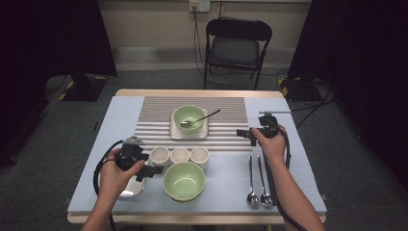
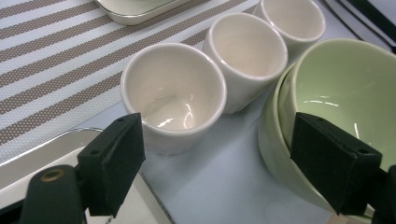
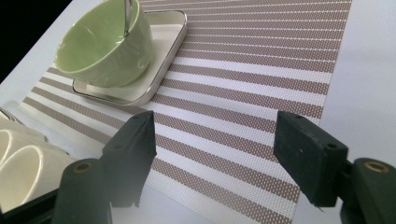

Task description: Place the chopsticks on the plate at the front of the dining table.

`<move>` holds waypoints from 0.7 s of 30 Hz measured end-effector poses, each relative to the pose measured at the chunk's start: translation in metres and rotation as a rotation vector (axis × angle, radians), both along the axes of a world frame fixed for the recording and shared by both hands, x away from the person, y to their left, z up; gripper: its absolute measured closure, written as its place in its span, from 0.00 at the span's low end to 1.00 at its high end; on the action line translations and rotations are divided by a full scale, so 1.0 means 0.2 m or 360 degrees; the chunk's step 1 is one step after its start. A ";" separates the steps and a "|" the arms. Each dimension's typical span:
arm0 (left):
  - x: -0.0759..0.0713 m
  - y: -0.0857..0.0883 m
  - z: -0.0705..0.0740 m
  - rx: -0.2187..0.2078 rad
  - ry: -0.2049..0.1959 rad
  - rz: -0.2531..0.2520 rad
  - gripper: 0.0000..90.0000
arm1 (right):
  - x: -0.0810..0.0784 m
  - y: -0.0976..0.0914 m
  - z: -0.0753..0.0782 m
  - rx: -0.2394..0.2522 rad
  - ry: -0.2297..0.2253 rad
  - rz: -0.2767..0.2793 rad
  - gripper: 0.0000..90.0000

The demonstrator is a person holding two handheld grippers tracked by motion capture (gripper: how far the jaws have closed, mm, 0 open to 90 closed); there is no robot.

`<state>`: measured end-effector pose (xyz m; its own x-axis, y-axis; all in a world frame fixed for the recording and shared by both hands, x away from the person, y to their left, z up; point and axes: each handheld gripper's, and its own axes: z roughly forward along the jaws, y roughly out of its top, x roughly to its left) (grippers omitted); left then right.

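In the high view, the left gripper sits at the near left of the table, over a white tray, its jaws pointing toward the nearest of three white cups lined up in a row just in front of a stack of green bowls. The right gripper hovers over the right edge of the striped placemat, pointing left toward a green bowl that stands on a square white plate with a spoon resting in it. Two more spoons lie side by side on the blue table near the right forearm. In the left gripper view, the jaws stand spread with nothing between them; the nearest white cup lies just beyond the left jaw, the second cup touches it, and the third cup follows behind, while the stacked green bowls sit behind the right jaw. In the right gripper view, the jaws are wide apart and empty above the striped placemat; the green bowl on its square plate stands farther off at upper left, and the white cups show at the lower left edge.
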<state>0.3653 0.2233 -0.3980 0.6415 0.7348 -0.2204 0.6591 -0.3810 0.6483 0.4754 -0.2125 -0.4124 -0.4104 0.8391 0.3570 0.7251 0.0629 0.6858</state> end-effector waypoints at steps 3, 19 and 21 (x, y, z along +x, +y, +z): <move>0.00 0.00 0.00 0.0002 0.0001 -0.0002 0.20 | -0.01 -0.01 -0.01 -0.0003 0.0003 0.0002 0.33; 0.00 0.00 0.01 -0.0004 -0.0005 -0.0005 0.20 | -0.03 -0.05 -0.04 -0.0059 0.0015 -0.0001 0.33; -0.01 0.00 0.01 -0.0003 -0.0007 -0.0004 0.20 | -0.04 -0.05 -0.04 -0.0064 0.0013 0.0003 0.33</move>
<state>0.3642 0.2223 -0.3966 0.6442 0.7328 -0.2189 0.6554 -0.3815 0.6518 0.4681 -0.2228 -0.4213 -0.4092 0.8522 0.3262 0.7305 0.0917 0.6767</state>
